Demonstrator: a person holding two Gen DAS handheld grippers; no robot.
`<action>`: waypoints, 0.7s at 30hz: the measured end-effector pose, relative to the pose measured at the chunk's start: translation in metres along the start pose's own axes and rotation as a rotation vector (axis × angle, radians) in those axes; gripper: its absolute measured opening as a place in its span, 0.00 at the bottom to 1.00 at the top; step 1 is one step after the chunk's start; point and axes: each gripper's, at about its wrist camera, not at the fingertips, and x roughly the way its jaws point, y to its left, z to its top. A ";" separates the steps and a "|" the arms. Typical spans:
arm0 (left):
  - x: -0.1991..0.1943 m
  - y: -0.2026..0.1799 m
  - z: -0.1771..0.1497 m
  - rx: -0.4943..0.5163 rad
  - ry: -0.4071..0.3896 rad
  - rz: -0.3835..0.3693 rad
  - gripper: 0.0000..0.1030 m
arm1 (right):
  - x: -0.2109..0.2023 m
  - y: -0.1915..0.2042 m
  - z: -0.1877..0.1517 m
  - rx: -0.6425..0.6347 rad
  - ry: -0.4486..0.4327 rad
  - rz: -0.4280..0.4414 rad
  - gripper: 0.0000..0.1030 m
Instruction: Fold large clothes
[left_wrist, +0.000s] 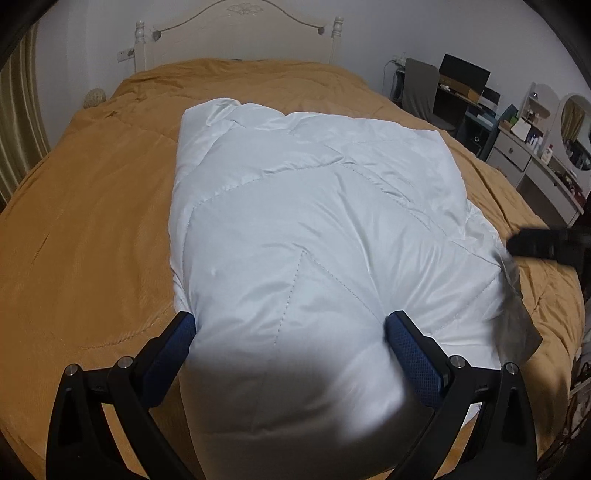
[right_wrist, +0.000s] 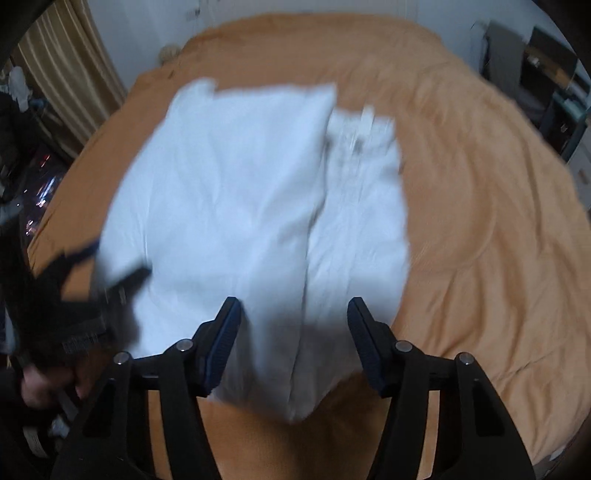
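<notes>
A white quilted jacket (left_wrist: 314, 206) lies folded on the orange bedspread (left_wrist: 85, 229). My left gripper (left_wrist: 291, 325) straddles its near end, and the blue pads (left_wrist: 410, 343) dent a thick puffy fold, so it is shut on the jacket. The right wrist view is blurred and shows that gripper (right_wrist: 118, 262) clamped on the jacket's (right_wrist: 236, 192) left edge. My right gripper (right_wrist: 293, 314) hovers over the near right corner with its jaws apart; cloth shows between them, but the pads are not pressing on it. It appears as a black blur (left_wrist: 517, 243) at the jacket's right edge.
A white headboard (left_wrist: 236, 33) stands at the far end of the bed. A dresser with a mirror (left_wrist: 546, 147) and a cluttered desk (left_wrist: 454, 92) line the right side. Striped curtains (right_wrist: 70, 70) hang on the left. A hand (right_wrist: 40, 387) holds the left gripper's handle.
</notes>
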 end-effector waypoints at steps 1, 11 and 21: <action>0.000 0.001 0.000 -0.003 0.004 -0.004 1.00 | -0.003 0.002 0.016 0.006 -0.027 0.011 0.58; -0.003 -0.003 -0.002 0.021 0.014 -0.026 1.00 | 0.115 0.027 0.112 -0.025 0.099 -0.145 0.56; 0.000 0.002 -0.002 0.016 0.029 -0.028 1.00 | 0.071 0.067 0.166 -0.005 0.002 -0.033 0.52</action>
